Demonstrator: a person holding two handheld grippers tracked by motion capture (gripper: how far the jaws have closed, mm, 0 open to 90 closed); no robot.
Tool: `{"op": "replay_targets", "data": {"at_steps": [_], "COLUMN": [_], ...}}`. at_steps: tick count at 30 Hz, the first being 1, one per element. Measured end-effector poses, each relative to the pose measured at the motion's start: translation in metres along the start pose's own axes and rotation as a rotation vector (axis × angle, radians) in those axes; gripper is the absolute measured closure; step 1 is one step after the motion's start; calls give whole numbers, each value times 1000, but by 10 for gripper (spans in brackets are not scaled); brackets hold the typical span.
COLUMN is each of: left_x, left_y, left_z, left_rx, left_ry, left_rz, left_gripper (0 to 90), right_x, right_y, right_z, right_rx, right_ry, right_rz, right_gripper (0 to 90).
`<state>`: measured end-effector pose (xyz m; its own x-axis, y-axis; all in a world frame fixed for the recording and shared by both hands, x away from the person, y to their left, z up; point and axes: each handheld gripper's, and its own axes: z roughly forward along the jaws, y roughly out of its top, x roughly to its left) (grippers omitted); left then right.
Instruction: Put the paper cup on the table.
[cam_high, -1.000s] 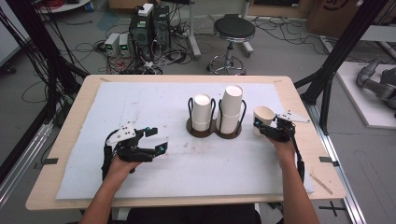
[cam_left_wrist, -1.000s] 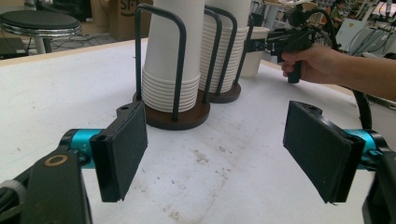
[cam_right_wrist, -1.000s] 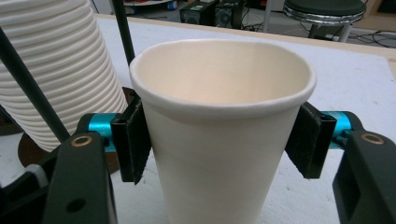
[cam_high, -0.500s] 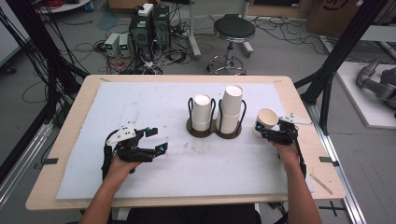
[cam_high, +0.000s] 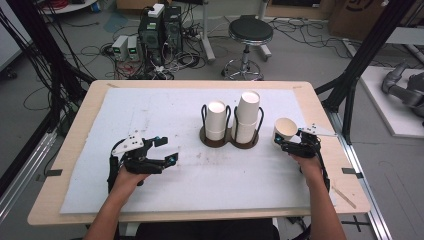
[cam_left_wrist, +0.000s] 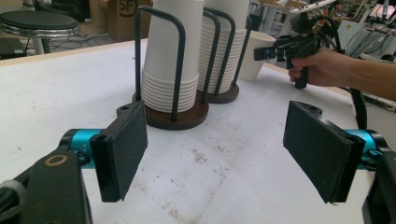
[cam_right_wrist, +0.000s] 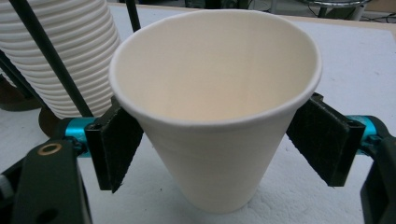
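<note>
My right gripper (cam_high: 292, 145) sits at the right side of the table (cam_high: 70, 150), just right of the 2-slot rack (cam_high: 231, 140). A single paper cup (cam_high: 285, 131) stands between its jaws, mouth up and tilted a little toward me. In the right gripper view the cup (cam_right_wrist: 217, 116) sits between both pads (cam_right_wrist: 116, 144); the left pad sits close against the wall just under the rim, while the right pad stands off the lower wall with a gap showing. The jaws have just been opening, with the cup between them, so I call this gripper open around the cup and not clamped on it. The cup's base rests on the white mat (cam_high: 150, 115).

Just beside the cup, the rack holds 2 stacks of cups: a taller stack (cam_high: 247, 117) nearest my right gripper and a shorter stack (cam_high: 217, 121) to its left. Black wire loops rise around each stack from a dark round base.

My left gripper (cam_high: 161, 154) rests low over the mat at the left, well apart from the rack. In the left gripper view its pads (cam_left_wrist: 122, 149) stand wide apart with nothing between them, pointing toward the rack (cam_left_wrist: 173, 114). Past the stacks that view also shows my right hand (cam_left_wrist: 322, 67) with its gripper at the cup (cam_left_wrist: 254, 55).
</note>
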<state>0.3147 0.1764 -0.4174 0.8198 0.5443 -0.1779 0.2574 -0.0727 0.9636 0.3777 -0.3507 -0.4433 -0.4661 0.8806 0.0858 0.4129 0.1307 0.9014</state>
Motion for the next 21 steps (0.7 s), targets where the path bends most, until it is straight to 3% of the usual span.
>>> {"op": "replay_targets", "data": {"at_steps": [11,17,21], "left_x": [1,2,2], "left_y": [1,1,1], "left_z": [-1,-1,0], "left_rx": [-9,-18,-21], "left_ry": [4,12,18], "left_rz": [-1,-3,-6], "left_gripper": [220,220,220], "right_x": [0,0,4], "right_y": [-6,-8,-9], "right_z": [-18,-36,-47], "right_rx": [43,6,0], "right_ry": [-1,27,32], "right_rz": [-20,13,-9], "right_gripper": [207,207,207]}}
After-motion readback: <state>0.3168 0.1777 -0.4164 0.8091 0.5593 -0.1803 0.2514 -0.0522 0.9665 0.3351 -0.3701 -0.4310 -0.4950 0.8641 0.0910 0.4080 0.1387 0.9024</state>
